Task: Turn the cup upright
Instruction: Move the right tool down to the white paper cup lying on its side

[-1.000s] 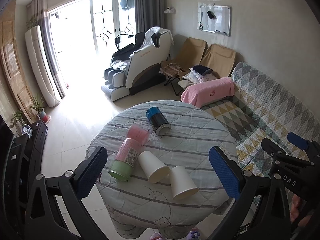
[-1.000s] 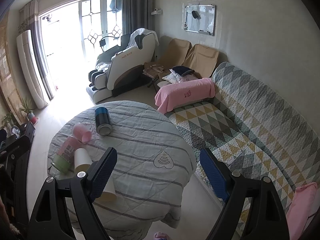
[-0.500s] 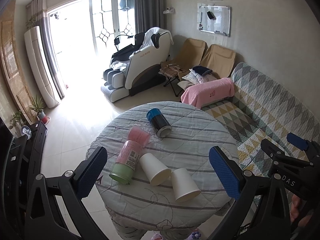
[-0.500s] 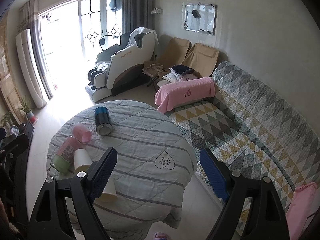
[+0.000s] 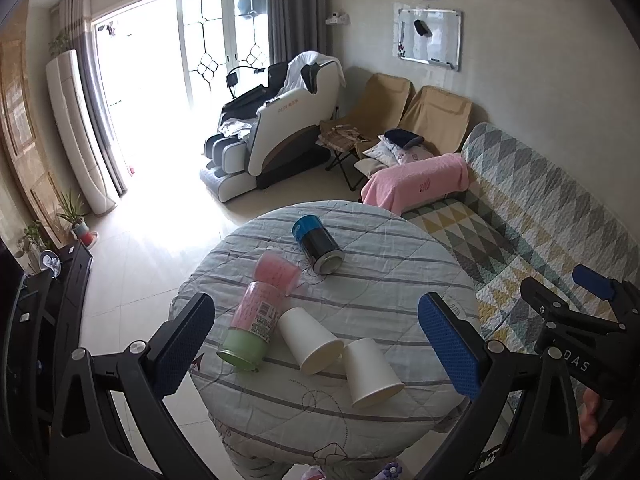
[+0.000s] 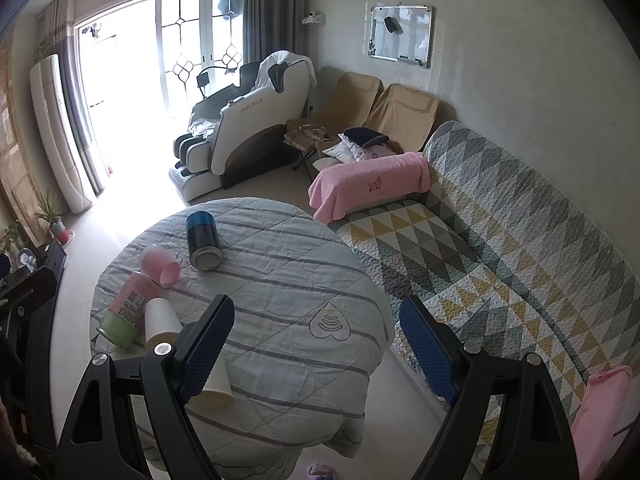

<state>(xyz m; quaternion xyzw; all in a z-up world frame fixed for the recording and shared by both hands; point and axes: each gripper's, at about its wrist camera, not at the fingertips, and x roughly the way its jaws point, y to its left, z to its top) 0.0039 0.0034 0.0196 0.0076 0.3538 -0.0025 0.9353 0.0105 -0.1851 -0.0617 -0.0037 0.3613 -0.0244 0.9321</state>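
Several cups lie on their sides on a round table (image 5: 380, 292) with a striped quilted cover. Two white paper cups (image 5: 310, 344) (image 5: 372, 372) lie near the front edge. A pink and green cup (image 5: 254, 326), a pink cup (image 5: 278, 272) and a blue and black cup (image 5: 316, 246) lie further back. My left gripper (image 5: 316, 348) is open and empty, high above the table's near side. My right gripper (image 6: 316, 348) is open and empty, above the table's right part (image 6: 280, 280). In the right wrist view one white cup (image 6: 160, 322) shows and the other (image 6: 214, 388) is partly hidden by the left finger.
A patterned sofa (image 5: 532, 216) with a pink towel (image 5: 416, 182) runs along the right of the table. A white massage chair (image 5: 280, 120) and two tan chairs (image 5: 412, 116) stand beyond. A dark TV cabinet (image 5: 60, 280) stands at the left. Bright glass doors are behind.
Both grippers have drifted back slightly, so the table sits a little further away in the views. The cups have not moved. Both grippers stay open.
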